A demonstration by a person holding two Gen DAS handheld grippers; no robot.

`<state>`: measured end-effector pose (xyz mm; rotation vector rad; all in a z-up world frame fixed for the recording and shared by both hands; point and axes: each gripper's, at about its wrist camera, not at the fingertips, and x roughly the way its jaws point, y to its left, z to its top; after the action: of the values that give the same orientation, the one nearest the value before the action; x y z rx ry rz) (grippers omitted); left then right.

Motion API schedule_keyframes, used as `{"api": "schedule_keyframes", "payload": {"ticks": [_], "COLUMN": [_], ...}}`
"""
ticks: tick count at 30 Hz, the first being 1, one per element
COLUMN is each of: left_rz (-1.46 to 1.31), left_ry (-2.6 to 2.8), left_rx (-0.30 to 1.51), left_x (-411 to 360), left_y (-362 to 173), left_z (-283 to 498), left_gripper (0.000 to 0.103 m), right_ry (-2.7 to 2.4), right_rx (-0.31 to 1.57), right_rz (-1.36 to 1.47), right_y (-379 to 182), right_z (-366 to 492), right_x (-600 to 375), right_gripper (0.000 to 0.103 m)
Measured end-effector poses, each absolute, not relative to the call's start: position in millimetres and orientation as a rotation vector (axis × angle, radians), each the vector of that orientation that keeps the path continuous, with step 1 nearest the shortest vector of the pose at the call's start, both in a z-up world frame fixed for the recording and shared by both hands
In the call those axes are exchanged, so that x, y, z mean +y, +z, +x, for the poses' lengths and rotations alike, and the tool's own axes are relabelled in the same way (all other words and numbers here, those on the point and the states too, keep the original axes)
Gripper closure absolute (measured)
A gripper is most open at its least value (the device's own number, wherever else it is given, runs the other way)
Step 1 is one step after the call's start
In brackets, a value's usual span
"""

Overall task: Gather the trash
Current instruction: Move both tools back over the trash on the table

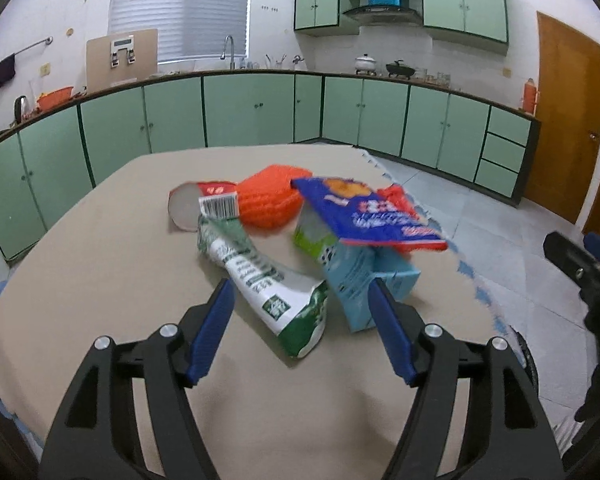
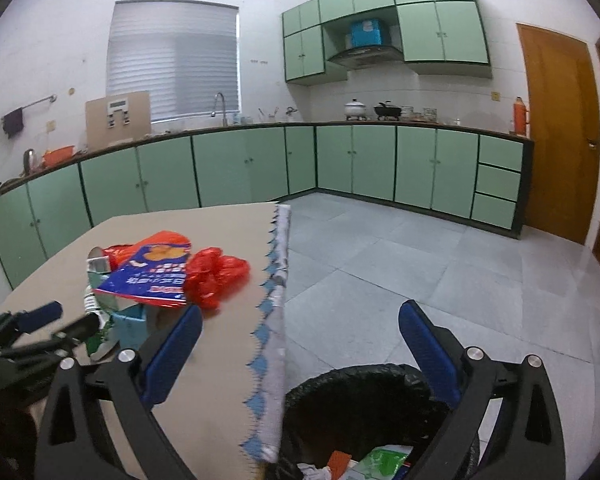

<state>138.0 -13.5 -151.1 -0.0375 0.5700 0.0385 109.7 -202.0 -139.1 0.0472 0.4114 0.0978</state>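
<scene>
A pile of trash lies on the beige table (image 1: 100, 260): a crumpled green-and-white wrapper (image 1: 268, 280), a light blue carton (image 1: 360, 276), a blue-and-red snack bag (image 1: 372, 216), an orange foam net (image 1: 270, 198) and a red can (image 1: 188, 206) on its side. My left gripper (image 1: 299, 286) is open, its blue pads standing either side of the wrapper's near end without pressing on it. My right gripper (image 2: 300, 310) is wide open and empty, above a black-lined bin (image 2: 340, 376) beside the table's edge. A red plastic bag (image 2: 216, 276) lies next to the snack bag (image 2: 152, 276).
The bin holds several discarded wrappers. The tablecloth's blue scalloped hem (image 2: 268, 320) hangs at the table's right edge. Grey tiled floor (image 2: 420, 260) stretches to green kitchen cabinets (image 2: 240, 168). A wooden door (image 2: 556, 132) stands at the right.
</scene>
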Motion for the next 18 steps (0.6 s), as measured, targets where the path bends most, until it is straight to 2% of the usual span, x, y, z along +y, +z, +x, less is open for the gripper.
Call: {"api": "schedule_keyframes", "payload": {"ticks": [8, 18], "left_rz": [-0.075, -0.156], "left_ry": [0.059, 0.183], "left_rx": [0.599, 0.651], "left_x": [-8.4, 39.4], "left_y": [-165.6, -166.5], "left_z": [153.1, 155.0], "left_gripper": [0.036, 0.035], "right_ry": [0.138, 0.201], "right_rx": [0.448, 0.465], "right_rz": [0.034, 0.022], "right_y": [-147.8, -149.0], "right_z": [119.5, 122.5], "right_x": [-182.7, -164.6], "right_gripper": [0.006, 0.006]}}
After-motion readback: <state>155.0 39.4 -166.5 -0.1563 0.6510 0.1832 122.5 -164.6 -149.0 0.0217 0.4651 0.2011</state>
